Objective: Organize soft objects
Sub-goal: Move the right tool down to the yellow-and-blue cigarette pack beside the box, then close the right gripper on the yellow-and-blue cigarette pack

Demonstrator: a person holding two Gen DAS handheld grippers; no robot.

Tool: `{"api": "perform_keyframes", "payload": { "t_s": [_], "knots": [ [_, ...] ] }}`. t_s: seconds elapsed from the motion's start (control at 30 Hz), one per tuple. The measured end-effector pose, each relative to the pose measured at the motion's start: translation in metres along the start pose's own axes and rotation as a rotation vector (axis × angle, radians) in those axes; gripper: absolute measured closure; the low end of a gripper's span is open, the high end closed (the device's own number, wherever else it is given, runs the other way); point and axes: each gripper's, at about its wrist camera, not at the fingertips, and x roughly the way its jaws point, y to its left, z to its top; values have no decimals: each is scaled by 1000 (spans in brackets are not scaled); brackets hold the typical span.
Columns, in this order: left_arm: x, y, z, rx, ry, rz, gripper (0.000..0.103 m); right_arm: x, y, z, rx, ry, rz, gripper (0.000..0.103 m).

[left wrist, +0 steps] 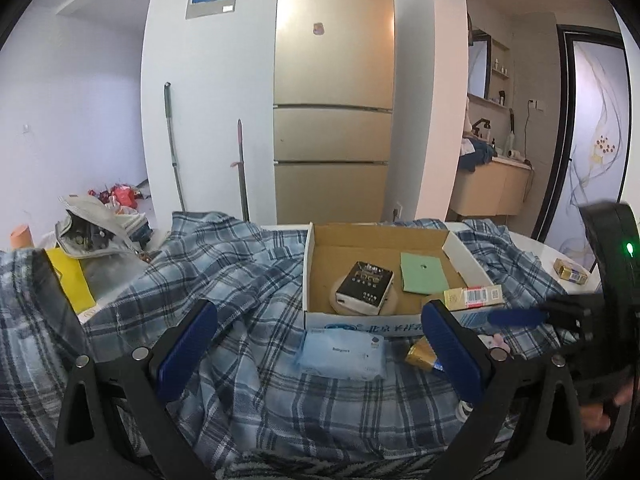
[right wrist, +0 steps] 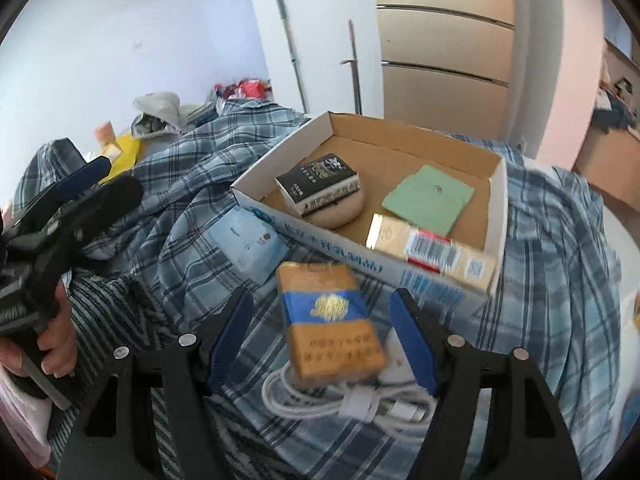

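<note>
Pack [right wrist: 334, 326]: gold-and-blue, blurred, lying on the plaid cloth [right wrist: 192, 184] just before the box [right wrist: 494, 216]; sits between the right gripper's [right wrist: 324, 342] fingers, apart from both pads as far as can be told.
Right gripper: spread wide, nothing clamped yet.
Step in hand: likely closing on the pack to lift it into the box.
Doing it well: center the pack between the pads, square up to its long sides, squeeze gently to avoid crushing a soft carton.
Cable [right wrist: 360, 398]: white coil, partly under the pack's near end; worth keeping the lower fingertip clear of it so only the pack rises.
Tissue pack [left wrist: 342, 354]: pale blue, flat on the cloth just ahead of the left gripper [left wrist: 320, 356], outside the box.
Left gripper: released, jaws wide, holding nothing.
Box: already holds a black book [left wrist: 364, 288], a green pouch [left wrist: 422, 272] and a long carton [left wrist: 474, 298] leaning over its front wall; free floor at the back left looks best for a drop.
</note>
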Motion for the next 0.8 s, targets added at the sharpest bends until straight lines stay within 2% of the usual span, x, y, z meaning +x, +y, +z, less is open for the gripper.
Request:
{"api": "perform_keyframes", "payload": {
  "t_s": [0.1,0.2,0.37,0.47,0.63,0.8],
  "knots": [
    [6,-1,-2,6,24,-3,0,14,-6,4,9,35,-30,33],
    [10,-4,-4,18,41,-12,0,29,-11,1,29,70,51,33],
    [12,-8,-4,48,57,-32,0,46,-18,-7,53,107,83,35],
    [6,-3,1,36,35,-37,0,42,-18,-11,52,90,77,48],
    [7,3,3,17,38,-36,0,37,-15,-12,42,76,73,49],
    [9,5,3,11,50,-53,0,12,-12,-14,45,-6,71,50]
  ]
}}
